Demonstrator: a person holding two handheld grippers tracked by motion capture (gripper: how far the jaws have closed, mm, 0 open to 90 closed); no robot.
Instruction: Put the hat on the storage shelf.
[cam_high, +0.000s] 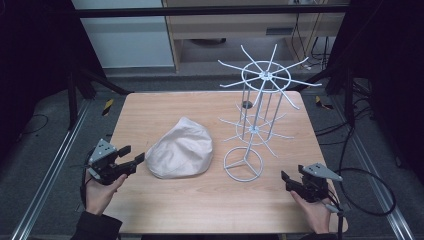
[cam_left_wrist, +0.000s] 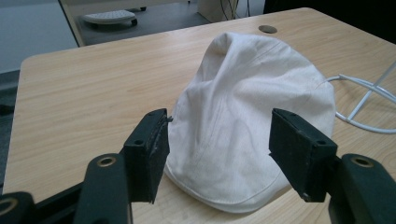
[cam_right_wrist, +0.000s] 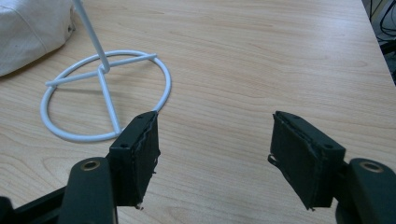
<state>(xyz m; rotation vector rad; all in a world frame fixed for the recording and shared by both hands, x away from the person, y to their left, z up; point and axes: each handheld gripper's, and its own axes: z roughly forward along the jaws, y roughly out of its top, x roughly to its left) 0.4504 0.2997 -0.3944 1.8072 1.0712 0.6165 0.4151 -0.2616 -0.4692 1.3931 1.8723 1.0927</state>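
While the left gripper (cam_high: 131, 155) holds its 2 jaws wide apart just beside the cream cap (cam_high: 181, 148) lying mid-table, touching nothing, the right gripper (cam_high: 286, 180) waits equally open and empty near the white wire stand (cam_high: 255, 125)

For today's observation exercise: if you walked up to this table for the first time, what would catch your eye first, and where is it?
First, the tall white wire rack, standing on the right half of the wooden table, its spokes fanning out at two levels above a ring base. Next, the cream-white cap lying near the table's middle, just left of the rack's base. The left gripper, jaws open, points at the cap from the left; the right gripper, also open, waits at the near right corner.
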